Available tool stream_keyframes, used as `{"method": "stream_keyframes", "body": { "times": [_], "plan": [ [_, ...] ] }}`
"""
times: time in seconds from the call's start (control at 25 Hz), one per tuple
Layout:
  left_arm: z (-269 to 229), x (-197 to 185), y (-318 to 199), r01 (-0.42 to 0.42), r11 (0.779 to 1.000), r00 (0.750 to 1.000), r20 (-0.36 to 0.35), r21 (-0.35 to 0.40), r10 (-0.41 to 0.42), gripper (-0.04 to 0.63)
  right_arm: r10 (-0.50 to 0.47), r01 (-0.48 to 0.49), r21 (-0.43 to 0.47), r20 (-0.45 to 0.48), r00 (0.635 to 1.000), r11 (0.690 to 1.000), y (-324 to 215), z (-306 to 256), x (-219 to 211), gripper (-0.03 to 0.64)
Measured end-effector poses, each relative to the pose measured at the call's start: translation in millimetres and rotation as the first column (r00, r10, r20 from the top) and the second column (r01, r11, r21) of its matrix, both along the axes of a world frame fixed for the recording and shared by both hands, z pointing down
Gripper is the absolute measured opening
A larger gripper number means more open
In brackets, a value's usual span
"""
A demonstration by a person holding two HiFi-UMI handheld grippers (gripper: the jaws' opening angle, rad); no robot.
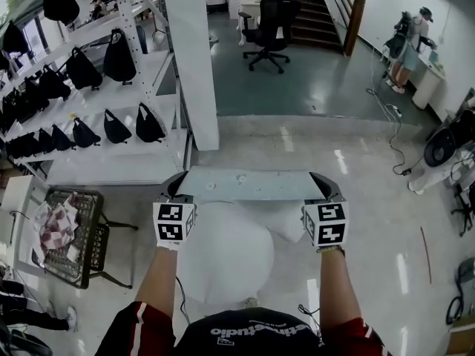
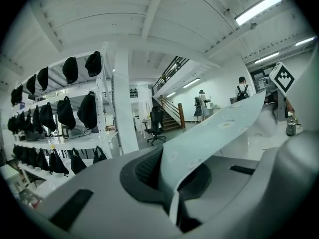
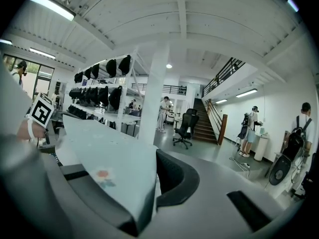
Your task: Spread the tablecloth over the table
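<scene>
The tablecloth is held in the air at the person's front, one edge stretched as a flat, near-level band between the left tool and the right tool, above the floor. Below that band hangs a pale rounded mass; whether this is slack cloth alone or cloth over the counter cannot be told from the head view. In the left gripper view the left tool has its jaws closed on the cloth, which passes between the ribbed pads and folds over just beyond the pinch. In the right gripper view the right tool is likewise clamped on the cloth, the sheet running off towards the other tool. Handling judgement: the material is thin, light and fully limp, pale blue-green with small printed motifs; it holds no shape of its own and looks prone to billowing and trapping air when lowered. It appears smooth, so a shallow pinch may slip under tension. Recommended hold: on the hem at or near two neighbouring corners, well inside the pads, tools well apart to keep the leading edge taut. Risk: uneven tension will skew the drape or crease it
</scene>
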State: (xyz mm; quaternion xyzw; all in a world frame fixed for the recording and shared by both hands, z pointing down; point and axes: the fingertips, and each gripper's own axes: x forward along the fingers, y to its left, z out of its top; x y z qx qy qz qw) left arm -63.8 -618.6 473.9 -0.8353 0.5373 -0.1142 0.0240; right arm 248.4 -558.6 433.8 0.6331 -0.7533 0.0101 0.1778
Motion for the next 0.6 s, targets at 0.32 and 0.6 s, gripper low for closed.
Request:
{"method": "stream_keyframes", "body": {
  "times": [0.32, 0.6],
  "plan": [
    [-2.4, -50.5, 10.0, 0.097, 0.995, 0.995, 0.032, 0.020, -0.098, 0.017, -0.090, 0.090, 0.022, 0.022, 0.996, 0.996, -21.6, 2.7, -44.3, 0.026],
    [3.7, -103.7, 31.3, 0.200, 0.980, 0.980, 0.018, -0.005, -0.200, 0.017, -0.175, 0.174, 0.014, 0.058, 0.983, 0.985, -38.1, 7.8, -95.0, 0.026]
  ]
}}
